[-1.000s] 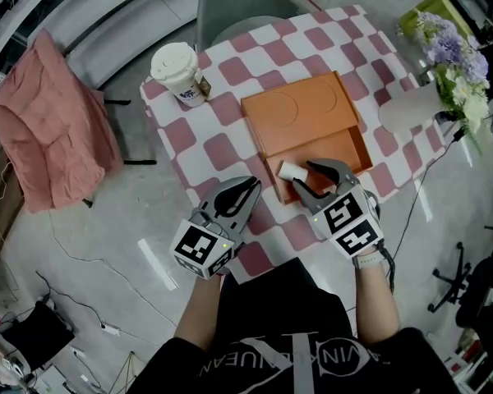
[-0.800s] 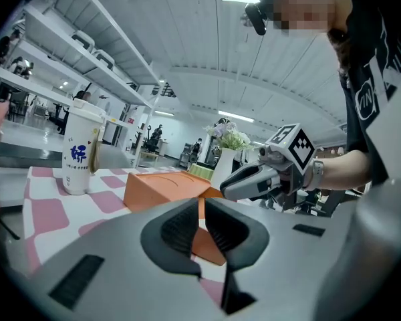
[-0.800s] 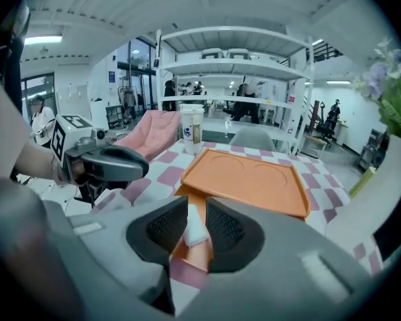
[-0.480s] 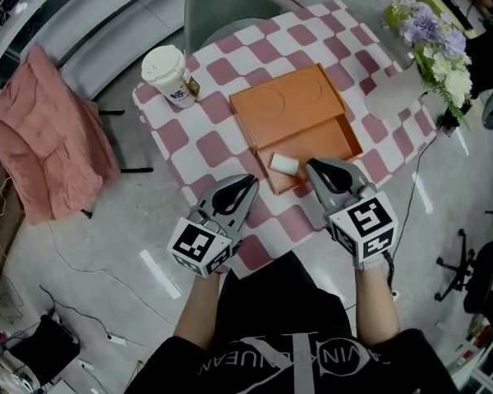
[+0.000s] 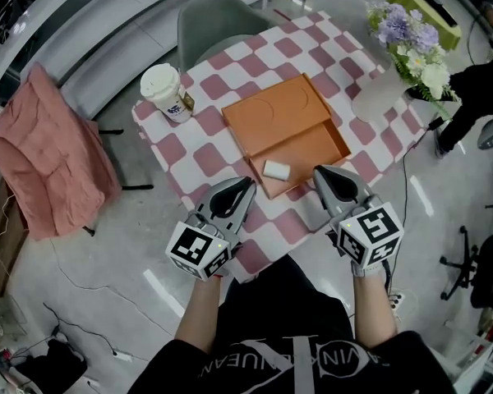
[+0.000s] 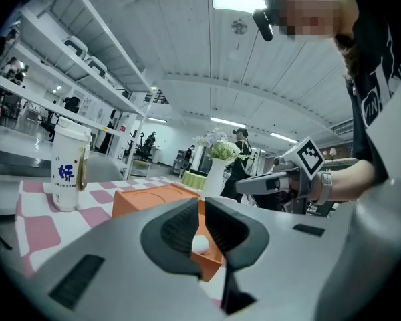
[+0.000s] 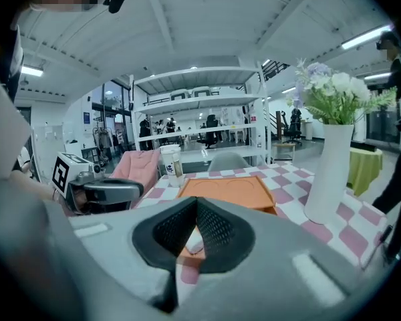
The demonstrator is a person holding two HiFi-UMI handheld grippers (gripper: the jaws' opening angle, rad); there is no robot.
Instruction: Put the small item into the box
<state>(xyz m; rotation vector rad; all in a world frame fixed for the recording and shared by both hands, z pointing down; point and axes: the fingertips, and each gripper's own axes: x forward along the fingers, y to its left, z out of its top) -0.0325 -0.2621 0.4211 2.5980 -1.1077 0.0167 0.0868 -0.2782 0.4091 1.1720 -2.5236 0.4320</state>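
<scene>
1. Small item [image 5: 276, 169]: white, lying inside the orange box [image 5: 273, 112], near corner.
2. My right gripper [image 5: 322, 173]: jaws just closed, nothing between them, beside the box.
3. My left gripper [image 5: 246, 185]: clenched, empty.

Checked table [image 5: 205, 150], cup [image 5: 166, 91], box [image 5: 283, 125], vase [image 5: 378, 101]

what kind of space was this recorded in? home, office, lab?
Probably a large open lab or workshop hall with a staged home-style table, not a real home. Cues: tall white shelving racks behind the checkered tablecloth, a bare floor with loose cables, and a rolling office chair nearby.
</scene>
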